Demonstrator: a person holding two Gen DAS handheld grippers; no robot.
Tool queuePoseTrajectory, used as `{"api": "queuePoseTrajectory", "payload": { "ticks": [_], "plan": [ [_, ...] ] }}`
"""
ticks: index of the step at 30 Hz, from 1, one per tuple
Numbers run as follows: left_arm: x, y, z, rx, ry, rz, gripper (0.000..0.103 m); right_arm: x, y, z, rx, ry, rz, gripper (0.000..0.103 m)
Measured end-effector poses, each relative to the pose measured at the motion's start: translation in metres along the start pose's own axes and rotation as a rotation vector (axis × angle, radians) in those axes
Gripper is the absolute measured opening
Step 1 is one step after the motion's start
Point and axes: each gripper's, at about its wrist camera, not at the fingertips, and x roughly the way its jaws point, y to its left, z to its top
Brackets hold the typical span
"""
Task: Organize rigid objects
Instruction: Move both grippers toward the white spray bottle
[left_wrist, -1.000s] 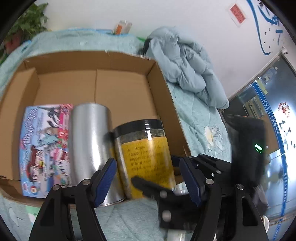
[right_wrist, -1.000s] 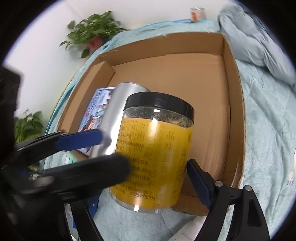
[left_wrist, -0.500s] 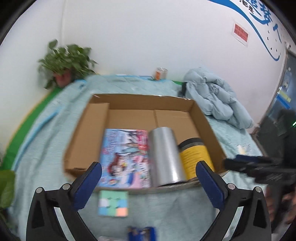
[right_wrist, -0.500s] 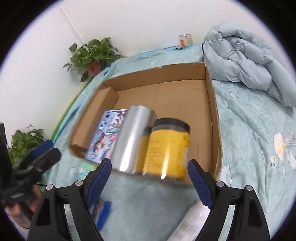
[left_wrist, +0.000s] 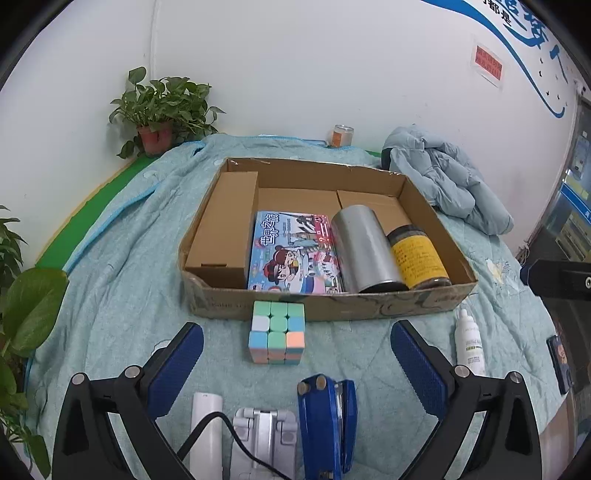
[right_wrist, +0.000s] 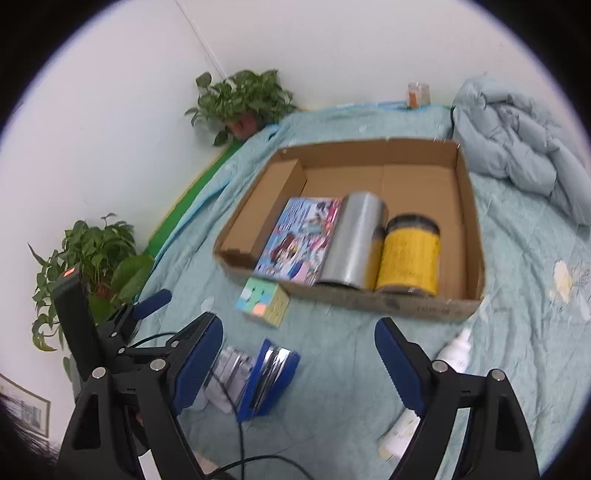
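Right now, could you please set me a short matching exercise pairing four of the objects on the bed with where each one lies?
Things:
1. yellow-label jar
2. puzzle cube
3. white bottle
4. picture book

Places:
A. flat in the cardboard box, left of the silver can
B. on the blanket, outside the box's near right corner
C. in the box, right of the silver can
D. on the blanket against the box's front wall

Pairs: 1-C, 2-D, 3-B, 4-A

In the open cardboard box (left_wrist: 424, 206) you see a colourful picture book (left_wrist: 293, 253) lying flat, a silver metal cylinder (left_wrist: 364, 249) and a yellow-labelled black-lidded jar (left_wrist: 419, 256) on their sides, side by side.

A pastel puzzle cube (left_wrist: 277, 332) sits just outside.
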Motion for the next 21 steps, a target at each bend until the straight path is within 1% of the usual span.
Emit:
{"api": "queuePoseTrajectory", "payload": {
  "ticks": [1,2,7,11,15,21],
  "plan": [
    [-0.002,0.001,-0.003,0.002,-0.002,-0.005,0.102,0.002,0.002,-0.003,0.003,0.01,0.017,0.085],
    [-0.004,0.001,-0.005,0.004,-0.005,-0.014,0.102,0.003,0.005,-0.006,-0.002,0.011,0.016,0.085],
    [-0.012,0.004,-0.013,-0.007,-0.002,-0.035,0.102,0.001,0.021,-0.02,-0.067,-0.008,-0.017,0.085],
    [-0.015,0.002,-0.01,-0.005,0.002,-0.046,0.102,-0.006,0.022,-0.024,-0.067,-0.026,-0.017,0.085],
    [-0.021,-0.002,-0.008,0.0,-0.003,-0.055,0.102,-0.018,0.022,-0.025,-0.056,-0.071,-0.033,0.085],
    [-0.029,-0.009,-0.008,0.01,-0.012,-0.074,0.102,-0.016,0.027,-0.031,-0.081,-0.048,-0.035,0.085]
  ]
}}
